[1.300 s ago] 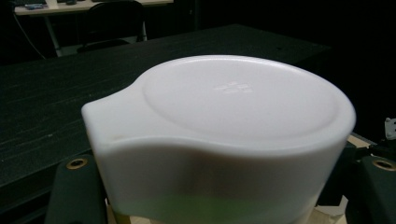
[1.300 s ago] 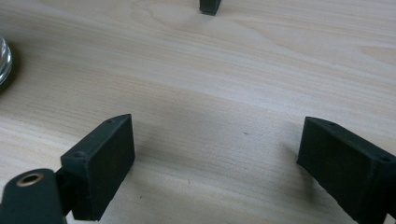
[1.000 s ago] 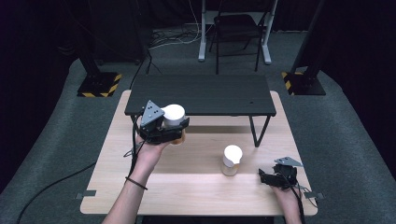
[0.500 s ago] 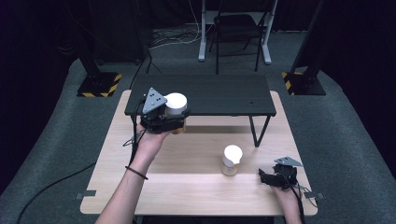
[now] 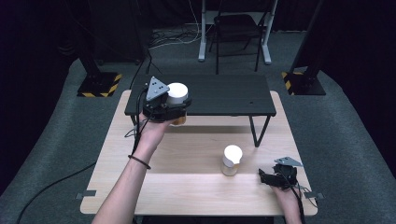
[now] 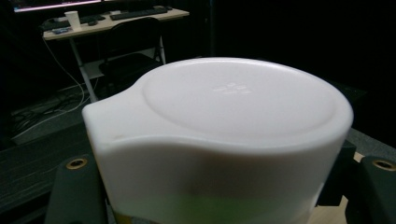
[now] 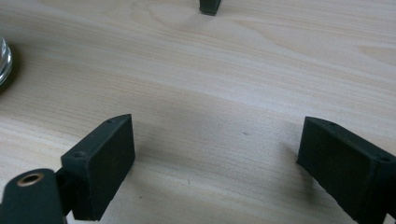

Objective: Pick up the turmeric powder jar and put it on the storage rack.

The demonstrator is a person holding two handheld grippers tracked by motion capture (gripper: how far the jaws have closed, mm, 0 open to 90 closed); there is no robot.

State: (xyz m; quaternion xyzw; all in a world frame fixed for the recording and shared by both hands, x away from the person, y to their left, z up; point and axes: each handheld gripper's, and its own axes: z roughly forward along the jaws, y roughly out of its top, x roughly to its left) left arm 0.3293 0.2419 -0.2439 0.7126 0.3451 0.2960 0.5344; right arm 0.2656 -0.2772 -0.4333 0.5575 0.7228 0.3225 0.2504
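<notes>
Clamping a white-lidded jar (image 5: 177, 99), the left gripper (image 5: 169, 112) is held at the near-left edge of the black shelf (image 5: 224, 95), about ten o'clock on the wooden table (image 5: 187, 186). The right gripper (image 5: 268, 178), jaws apart and empty, is rested at four o'clock. A second jar (image 5: 231, 160) is left standing beside it; placement is judged half done.

White-lidded jar (image 5: 177, 99) upright, raised beside the black shelf's (image 5: 224, 95) left end.
</notes>
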